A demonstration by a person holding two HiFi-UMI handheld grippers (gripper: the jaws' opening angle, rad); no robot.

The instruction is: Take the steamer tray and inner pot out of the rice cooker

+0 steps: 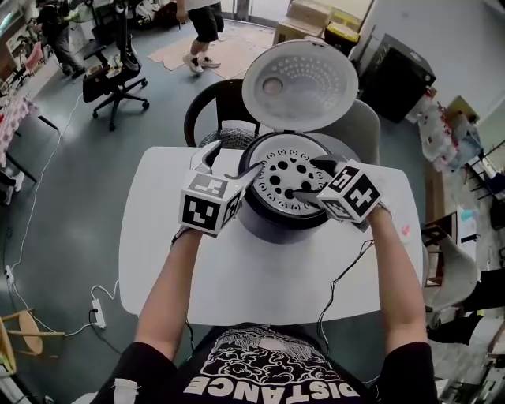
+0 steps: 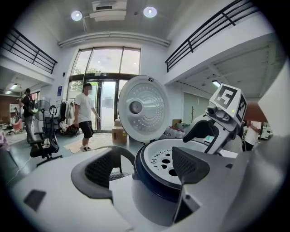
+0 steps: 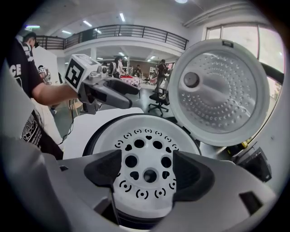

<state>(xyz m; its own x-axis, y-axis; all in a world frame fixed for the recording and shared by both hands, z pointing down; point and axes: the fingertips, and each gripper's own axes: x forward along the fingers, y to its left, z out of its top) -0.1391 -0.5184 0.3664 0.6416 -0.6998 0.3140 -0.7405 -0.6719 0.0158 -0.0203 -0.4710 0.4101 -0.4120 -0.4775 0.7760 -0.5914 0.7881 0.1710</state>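
The rice cooker [image 1: 272, 225] stands on the white table with its lid [image 1: 300, 85] hinged up at the back. The white steamer tray [image 1: 286, 175], pierced with round holes, lies in its mouth and hides the inner pot. My left gripper [image 1: 229, 164] is open, with the cooker's left wall [image 2: 149, 195] between its jaws. My right gripper [image 1: 309, 180] is open above the tray [image 3: 145, 154], one finger on each side of the tray's near part. Neither gripper holds anything. Each gripper appears in the other's view: the right gripper [image 2: 213, 131] and the left gripper [image 3: 113, 93].
The table [image 1: 158, 237] is rounded, with a thin cable [image 1: 339, 276] running across its right front. A black chair [image 1: 213, 106] stands just behind it. Farther off are an office chair [image 1: 118, 71], a walking person [image 1: 201, 31] and cardboard boxes [image 1: 316, 20].
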